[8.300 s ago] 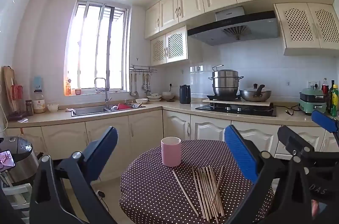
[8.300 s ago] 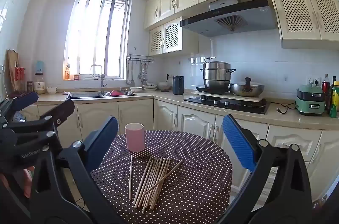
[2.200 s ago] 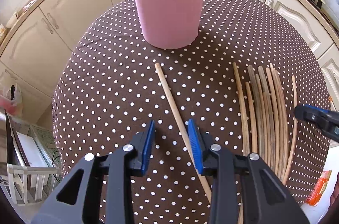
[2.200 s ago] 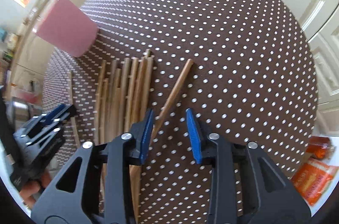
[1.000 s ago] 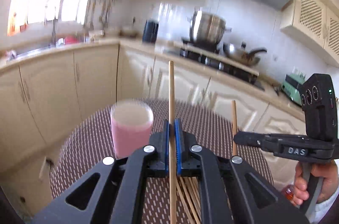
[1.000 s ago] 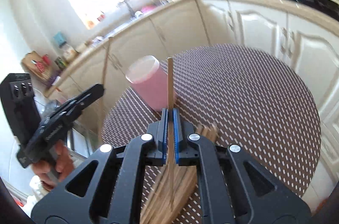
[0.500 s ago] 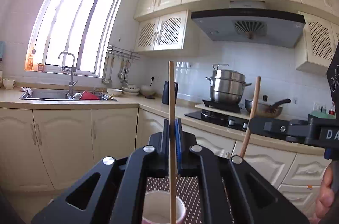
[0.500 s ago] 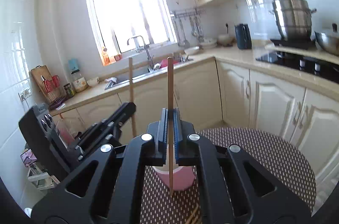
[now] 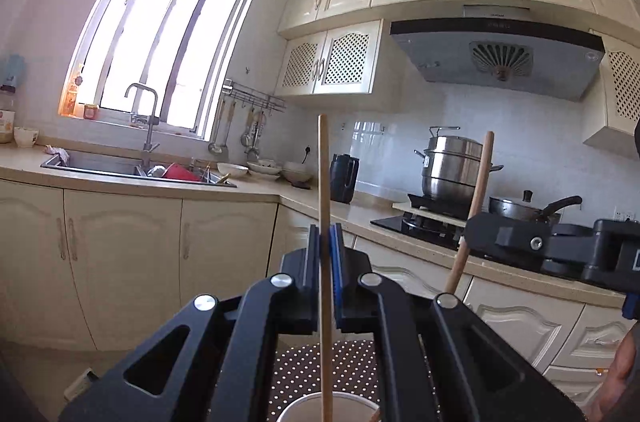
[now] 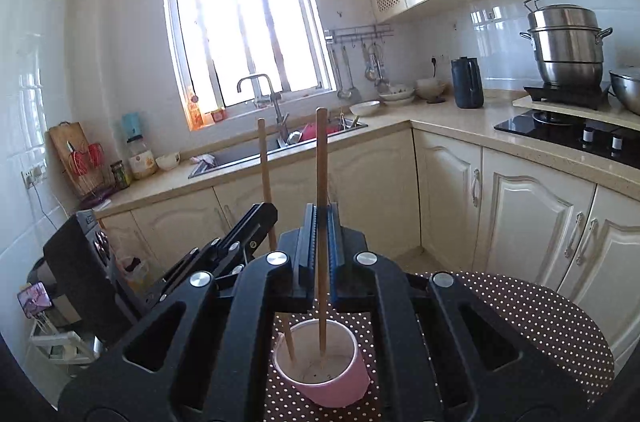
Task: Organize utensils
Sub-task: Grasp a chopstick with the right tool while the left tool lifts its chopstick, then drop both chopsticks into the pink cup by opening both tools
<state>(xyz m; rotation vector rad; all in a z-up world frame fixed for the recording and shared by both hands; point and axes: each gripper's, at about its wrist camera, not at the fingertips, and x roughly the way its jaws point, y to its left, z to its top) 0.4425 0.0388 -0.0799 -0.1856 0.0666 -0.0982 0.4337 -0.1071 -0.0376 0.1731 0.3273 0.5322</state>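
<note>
Wooden chopsticks stood upright, tips inside the pink cup (image 10: 320,366) directly below: left gripper (image 9: 325,254) clamped one (image 9: 324,182), right gripper (image 10: 320,238) the other (image 10: 321,166).

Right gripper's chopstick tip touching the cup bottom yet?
Cannot tell. In the right wrist view the chopstick tip is inside the pink cup, but contact with the bottom isn't plain.

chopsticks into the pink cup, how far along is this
Done: nothing released yet. In hand: the left gripper and right gripper are each shut on one chopstick, held upright with the lower ends already inside the pink cup. Left: let go of both. The table's other chopsticks are out of view now.
</note>
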